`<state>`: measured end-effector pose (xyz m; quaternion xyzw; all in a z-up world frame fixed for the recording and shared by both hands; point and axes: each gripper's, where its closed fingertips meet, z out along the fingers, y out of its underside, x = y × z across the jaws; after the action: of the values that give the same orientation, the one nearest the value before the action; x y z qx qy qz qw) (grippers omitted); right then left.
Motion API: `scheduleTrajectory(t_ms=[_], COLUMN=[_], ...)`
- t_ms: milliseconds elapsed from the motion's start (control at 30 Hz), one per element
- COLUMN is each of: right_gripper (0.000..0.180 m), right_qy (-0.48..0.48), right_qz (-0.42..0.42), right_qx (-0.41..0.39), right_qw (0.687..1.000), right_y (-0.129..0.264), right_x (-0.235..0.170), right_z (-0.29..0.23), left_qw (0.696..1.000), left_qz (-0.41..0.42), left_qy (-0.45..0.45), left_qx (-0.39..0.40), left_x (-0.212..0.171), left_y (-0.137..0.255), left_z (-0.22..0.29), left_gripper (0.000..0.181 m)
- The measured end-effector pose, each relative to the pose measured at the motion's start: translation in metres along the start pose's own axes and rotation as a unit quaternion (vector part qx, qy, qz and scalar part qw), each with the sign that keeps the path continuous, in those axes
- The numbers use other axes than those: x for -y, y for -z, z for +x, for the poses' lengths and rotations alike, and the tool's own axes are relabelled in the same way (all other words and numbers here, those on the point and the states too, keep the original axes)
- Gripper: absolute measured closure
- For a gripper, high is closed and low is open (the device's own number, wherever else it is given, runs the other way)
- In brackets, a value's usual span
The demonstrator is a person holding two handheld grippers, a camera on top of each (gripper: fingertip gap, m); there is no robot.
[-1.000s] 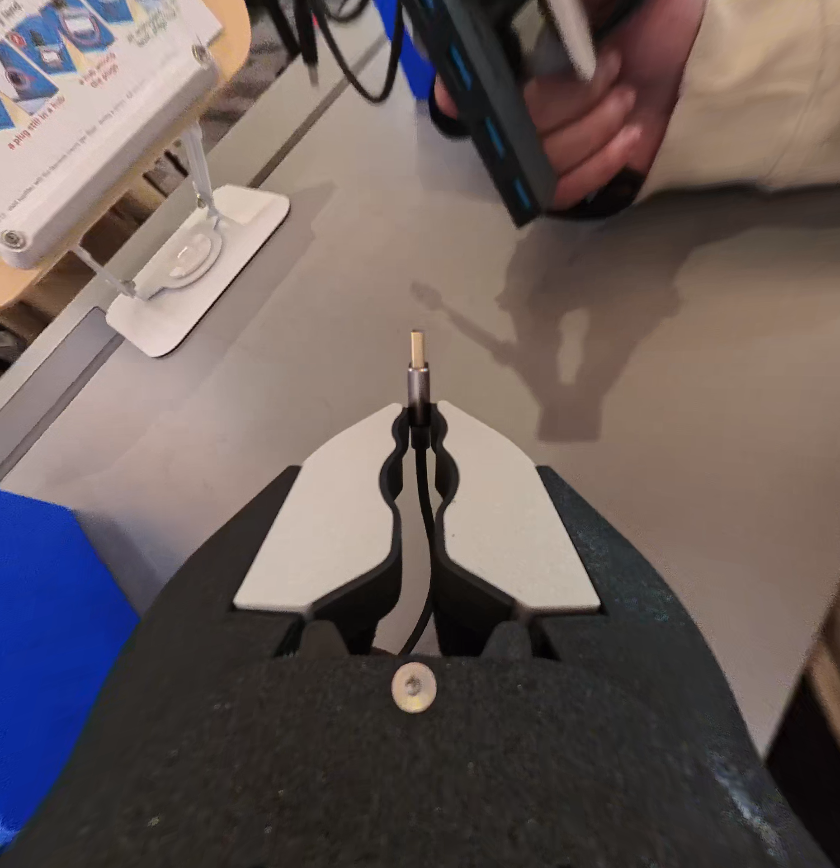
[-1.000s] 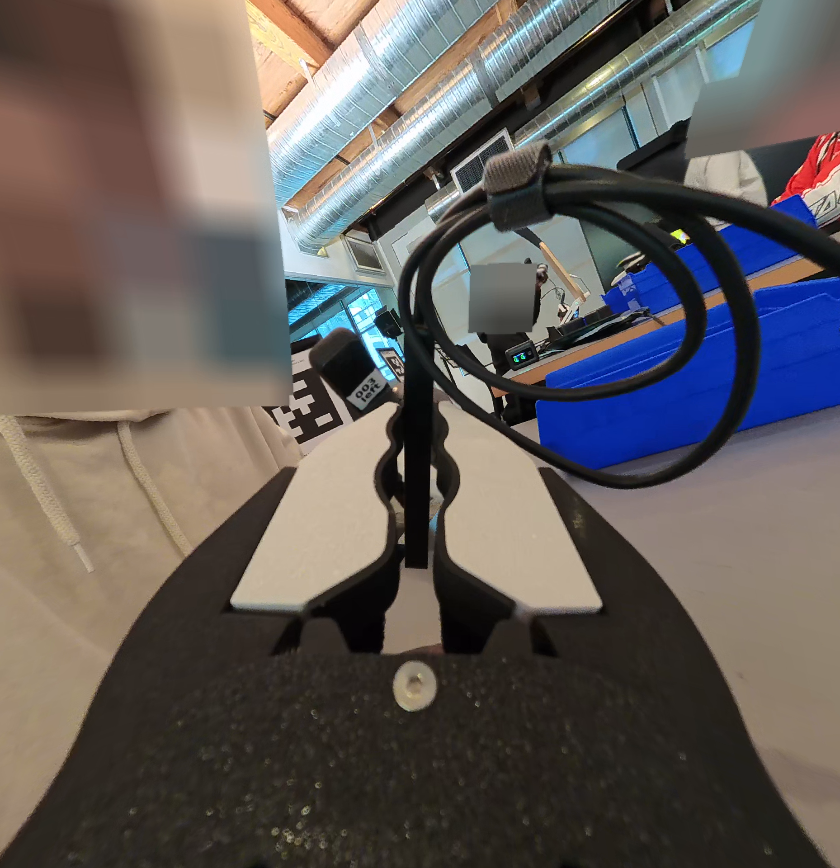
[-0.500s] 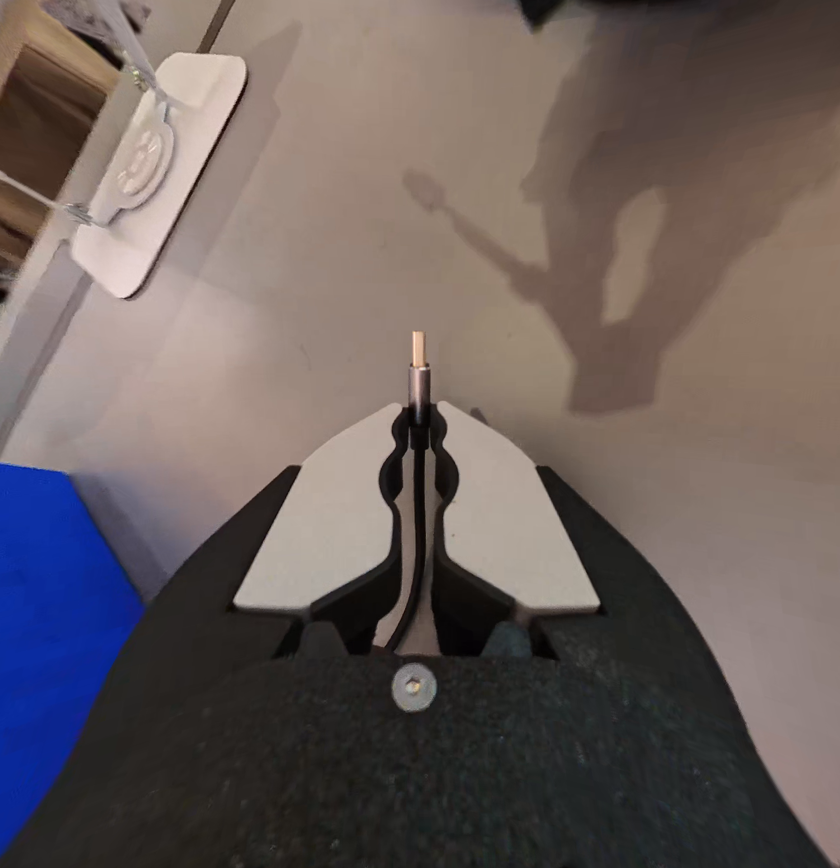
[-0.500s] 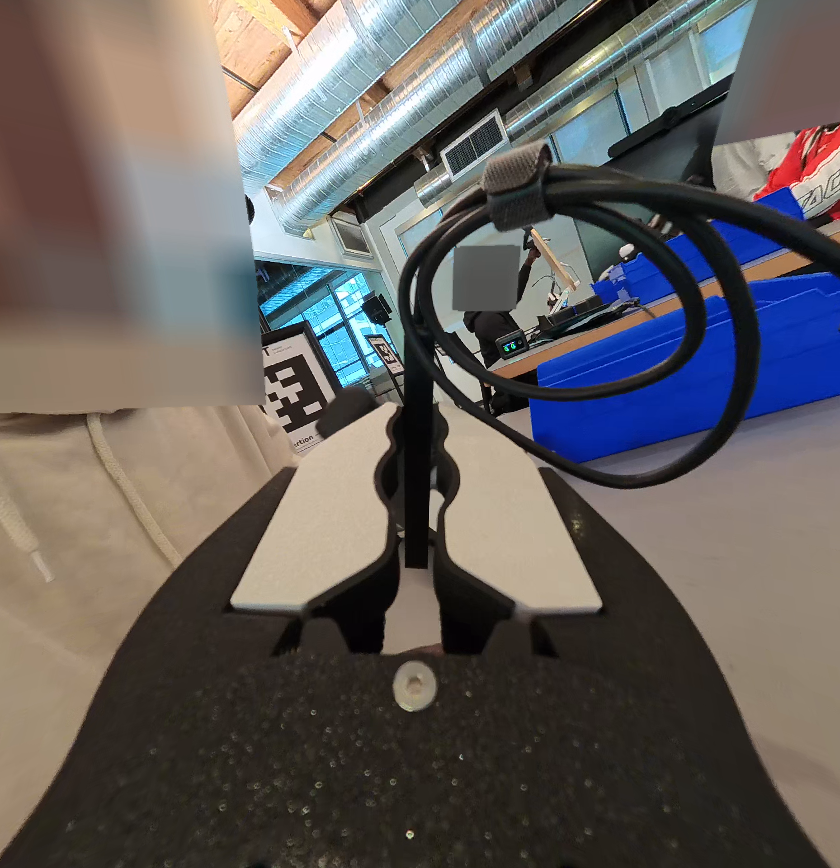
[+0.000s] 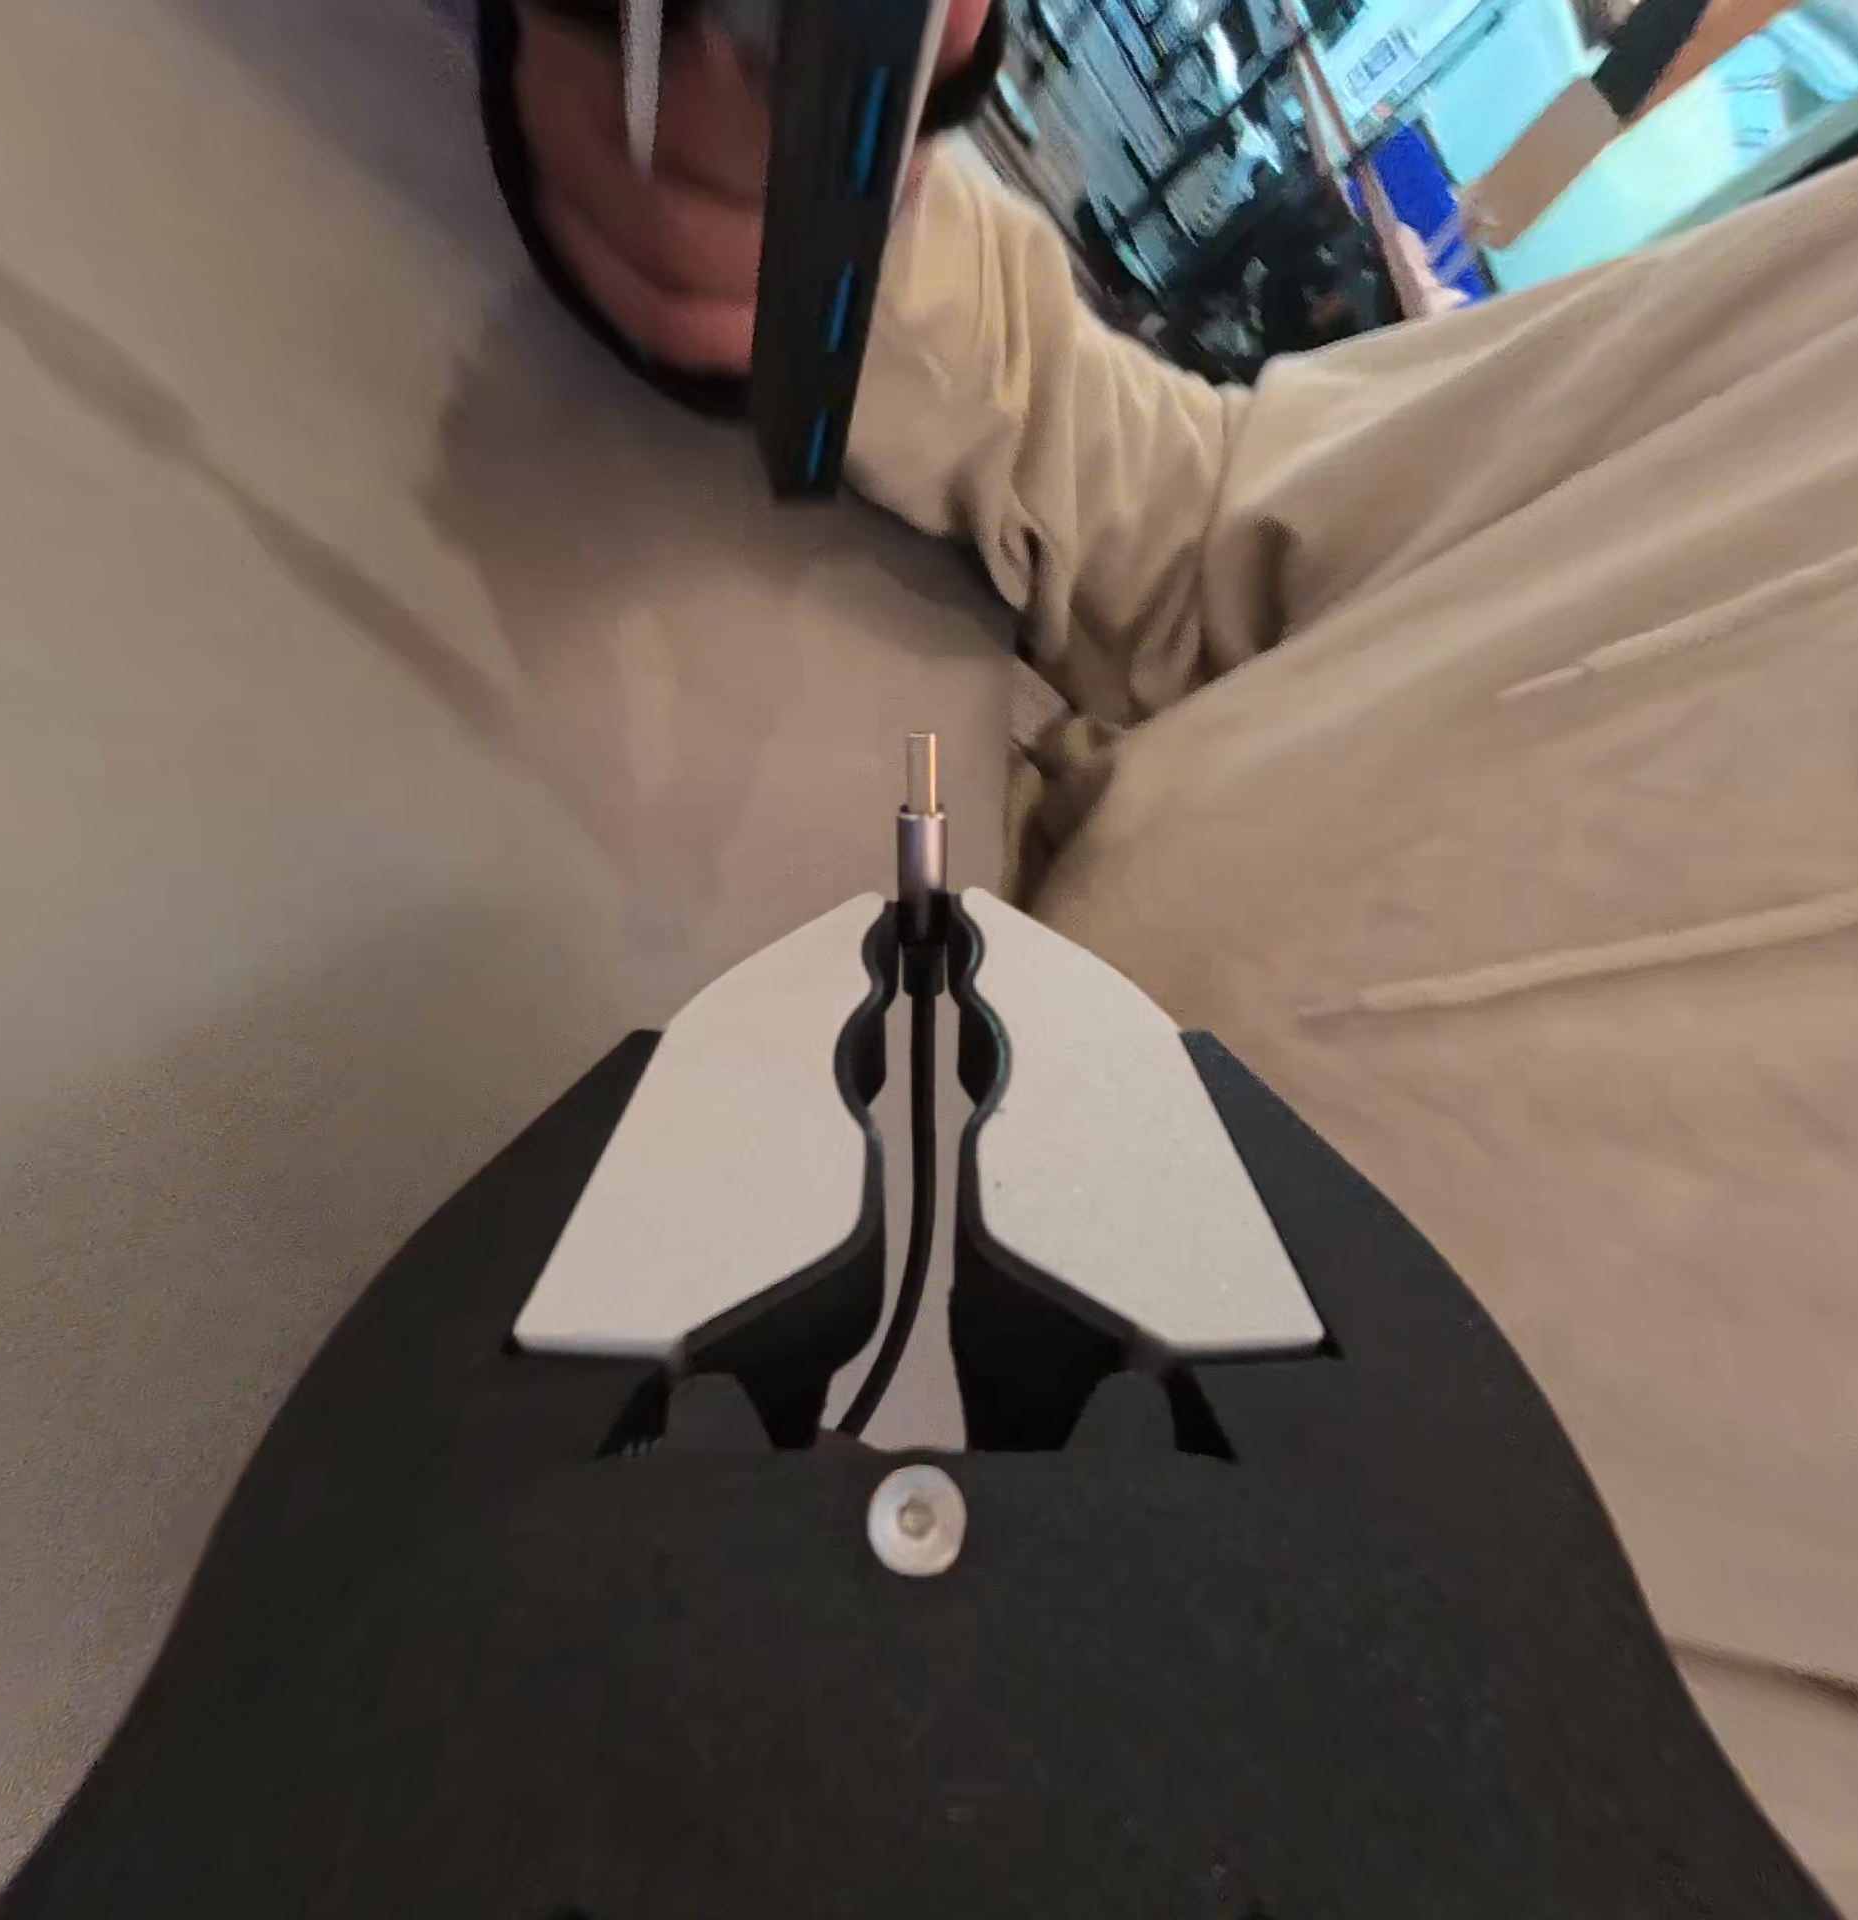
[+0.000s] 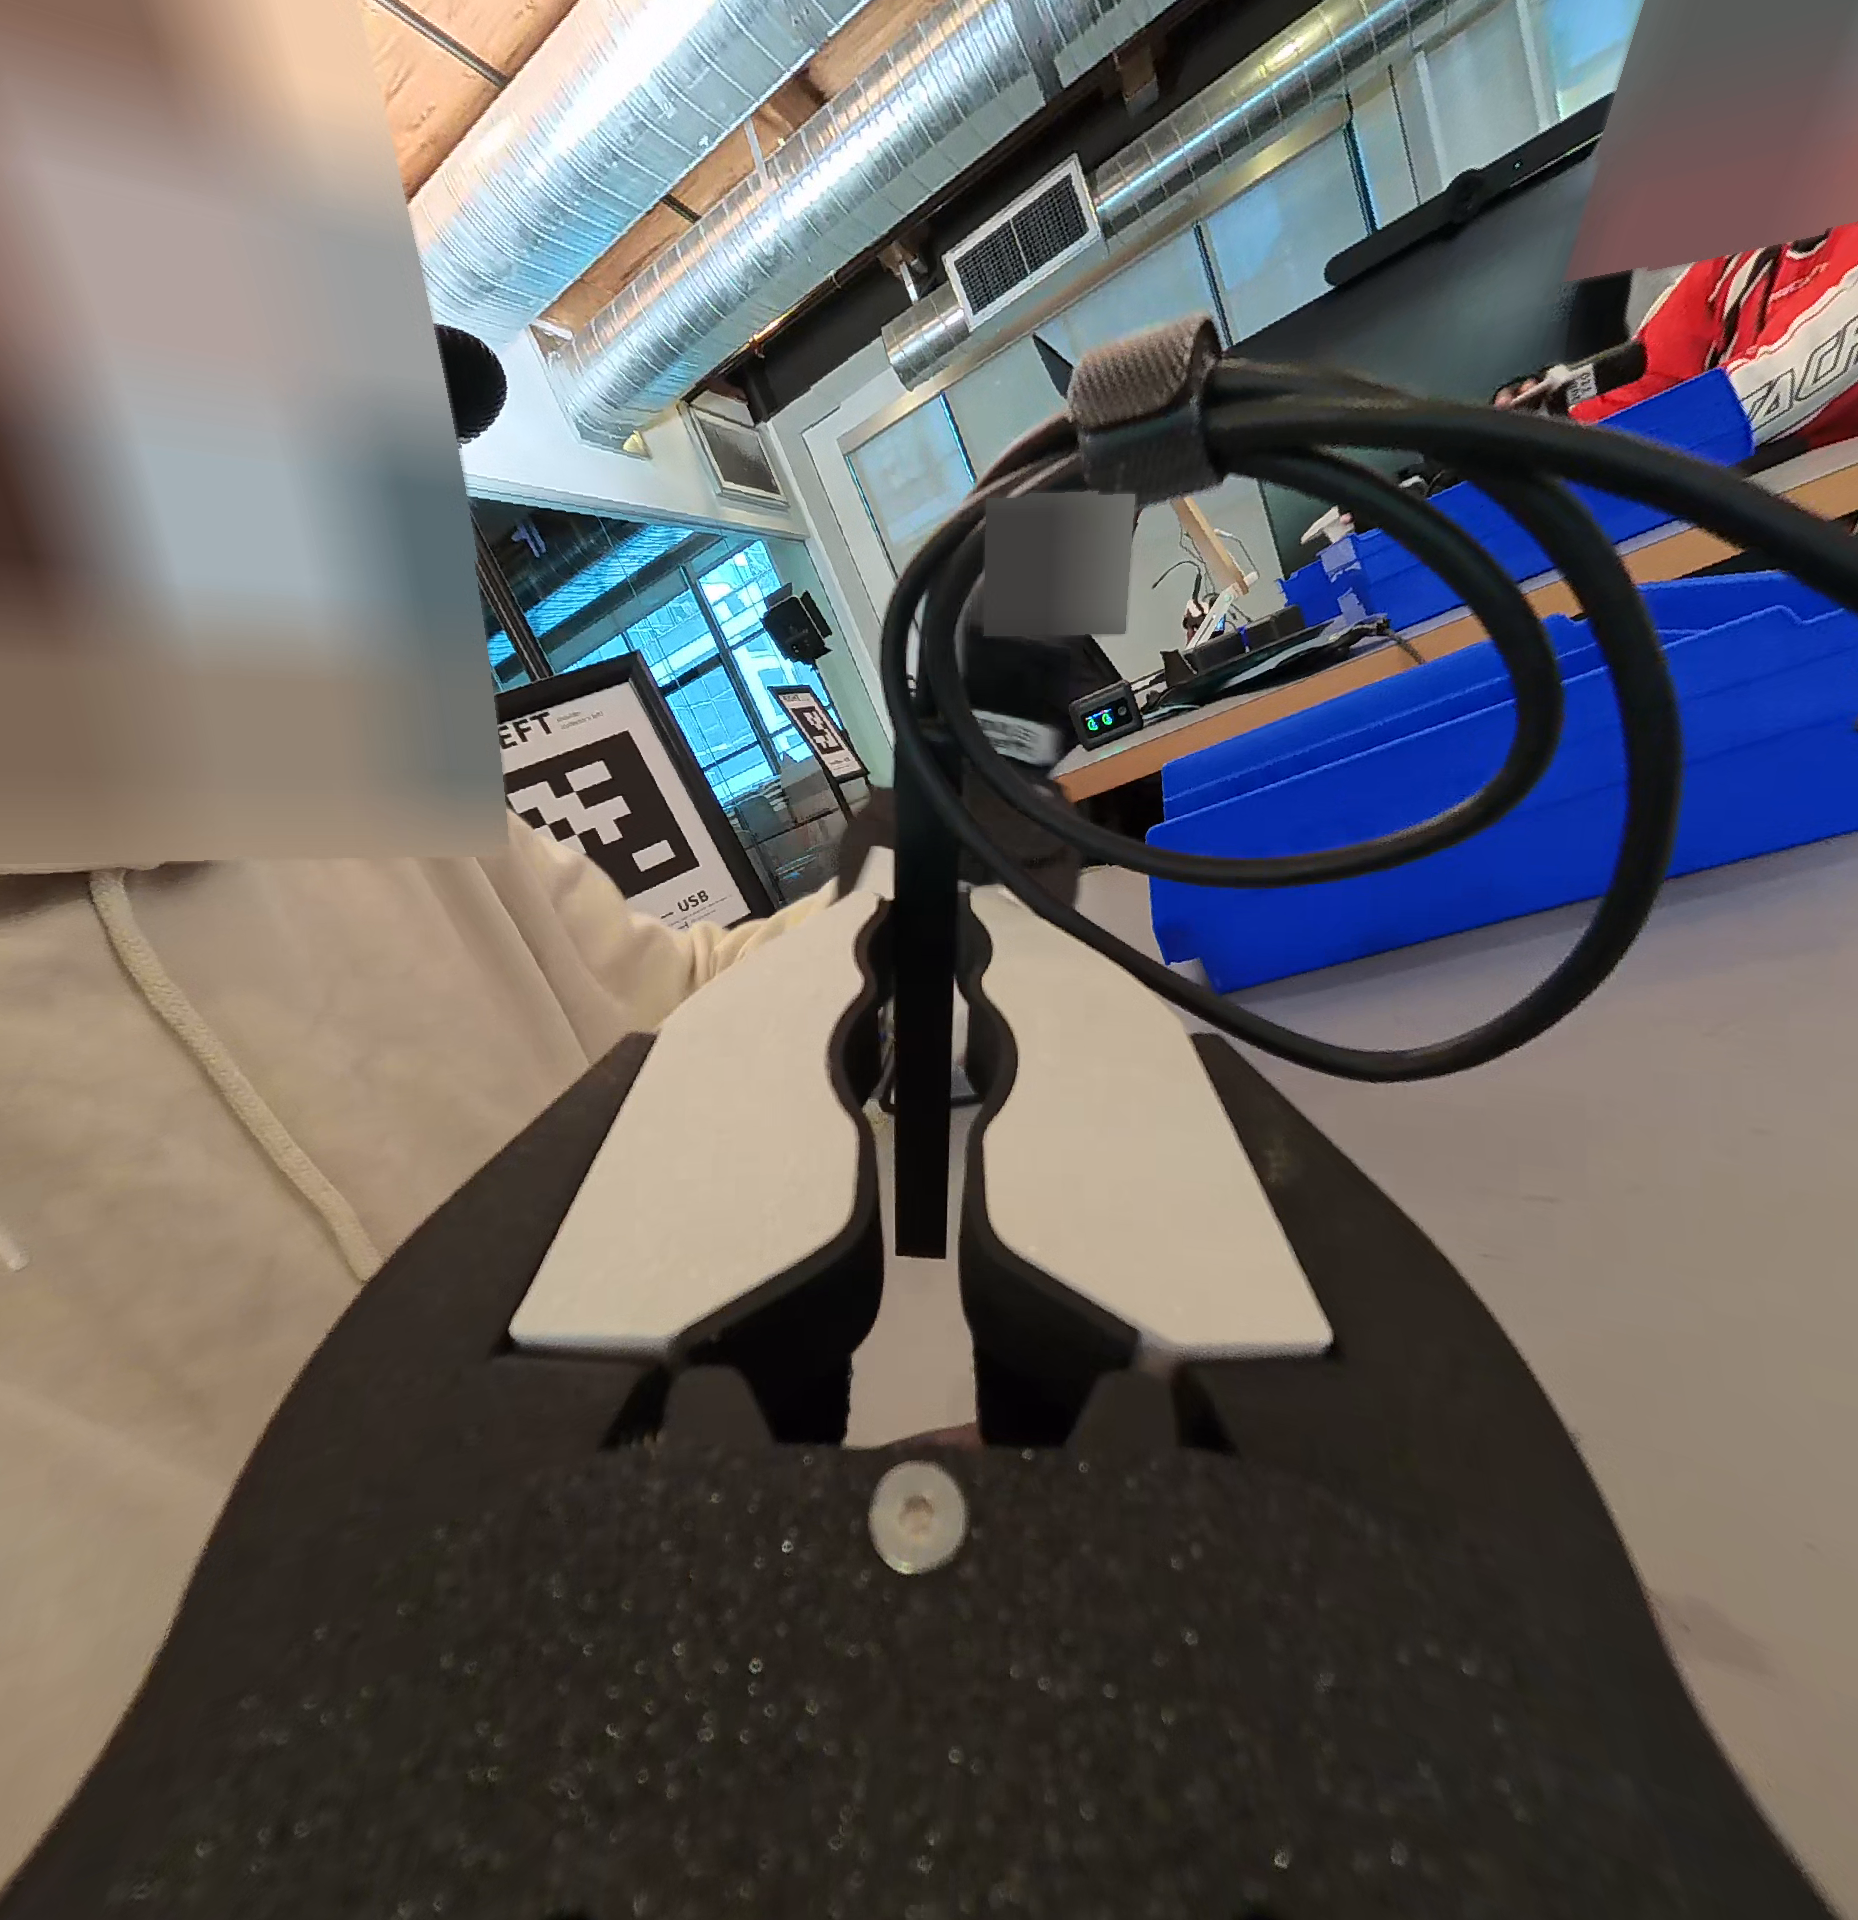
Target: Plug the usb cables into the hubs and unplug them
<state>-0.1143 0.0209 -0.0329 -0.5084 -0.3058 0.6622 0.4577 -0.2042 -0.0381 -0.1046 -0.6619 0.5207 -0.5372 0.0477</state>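
Note:
My left gripper (image 5: 922, 906) is shut on a USB cable's plug (image 5: 922, 831); the metal tip sticks out past the fingertips and the black cable (image 5: 909, 1195) runs back between the fingers. A black hub (image 5: 816, 312) with blue ports hangs upright above and beyond the plug, apart from it, with a hand (image 5: 676, 260) behind it. In the right wrist view my right gripper (image 6: 922, 896) is shut on that hub (image 6: 920, 1091), seen edge-on. The hub's own black cable (image 6: 1476, 831) loops off to the right, bundled by a grey strap (image 6: 1143, 405).
A person's beige hoodie fills the right of the left wrist view (image 5: 1424, 727) and the left of the right wrist view (image 6: 229, 1143). Blue bins (image 6: 1527, 790) stand on the grey table (image 6: 1527, 1195). A framed marker sign (image 6: 613, 810) stands behind. The gap from one gripper's tips to the other's is roughly 12 cm.
The left wrist view has swung from the bare table up towards the hub and the person's hoodie; the hub is back in view above the plug. The right gripper has turned a little with the hub.

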Motion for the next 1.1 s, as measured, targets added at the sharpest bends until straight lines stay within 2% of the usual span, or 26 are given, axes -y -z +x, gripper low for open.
scheduleTrajectory(t_ms=[33, 167, 233, 400, 500, 600, 733, 833, 933, 1033, 1067, 1100], right_gripper=[0.169, 0.169, 0.169, 0.169, 0.169, 0.169, 0.169, 0.169, 0.169, 0.169, 0.169, 0.169], right_qy=[0.0, 0.0, 0.0, -0.001, -0.004, -0.004, -0.003, -0.005, -0.008, -0.005, -0.004, -0.003], right_qz=[-0.001, -0.006, -0.008, -0.005, -0.003, -0.007, -0.009, -0.007, -0.008, -0.015, -0.016, -0.016], right_qx=[0.0, -0.001, -0.003, -0.003, -0.003, -0.003, -0.007, -0.011, -0.01, -0.01, -0.01, -0.01], right_qw=[1.0, 1.0, 1.0, 1.0, 1.0, 1.0, 1.0, 1.0, 1.0, 1.0, 1.0, 1.0], right_y=[0.0, -0.002, -0.002, -0.001, -0.001, -0.002, -0.002, -0.001, -0.002, -0.004, -0.004, -0.004], right_x=[0.0, -0.003, -0.003, -0.002, -0.002, -0.003, -0.003, -0.003, -0.004, -0.006, -0.007, -0.006], right_z=[0.0, 0.0, 0.001, 0.001, 0.001, 0.001, 0.002, 0.004, 0.004, 0.003, 0.002, 0.002], left_qw=[0.999, 0.994, 0.991, 0.987, 0.977, 0.948, 0.865, 0.814, 0.805, 0.816, 0.814, 0.809], left_qz=[-0.022, -0.091, -0.115, -0.126, -0.098, -0.045, -0.003, -0.027, -0.071, -0.082, -0.09, -0.102], left_qy=[0.02, 0.058, 0.058, 0.009, -0.061, -0.165, -0.282, -0.319, -0.308, -0.286, -0.284, -0.286], left_qx=[-0.016, 0.003, 0.037, 0.102, 0.181, 0.27, 0.414, 0.485, 0.501, 0.496, 0.499, 0.504], left_x=[-0.007, -0.029, -0.036, -0.033, -0.02, -0.004, -0.004, -0.02, -0.039, -0.042, -0.043, -0.044], left_y=[-0.001, -0.009, -0.013, -0.013, -0.002, 0.008, 0.013, 0.008, 0.0, -0.002, 0.0, 0.001], left_z=[-0.005, -0.044, -0.062, -0.08, -0.088, -0.078, -0.061, -0.061, -0.072, -0.079, -0.081, -0.084], left_gripper=[0.173, 0.173, 0.172, 0.159, 0.151, 0.142, 0.146, 0.148, 0.146, 0.15, 0.156, 0.168])
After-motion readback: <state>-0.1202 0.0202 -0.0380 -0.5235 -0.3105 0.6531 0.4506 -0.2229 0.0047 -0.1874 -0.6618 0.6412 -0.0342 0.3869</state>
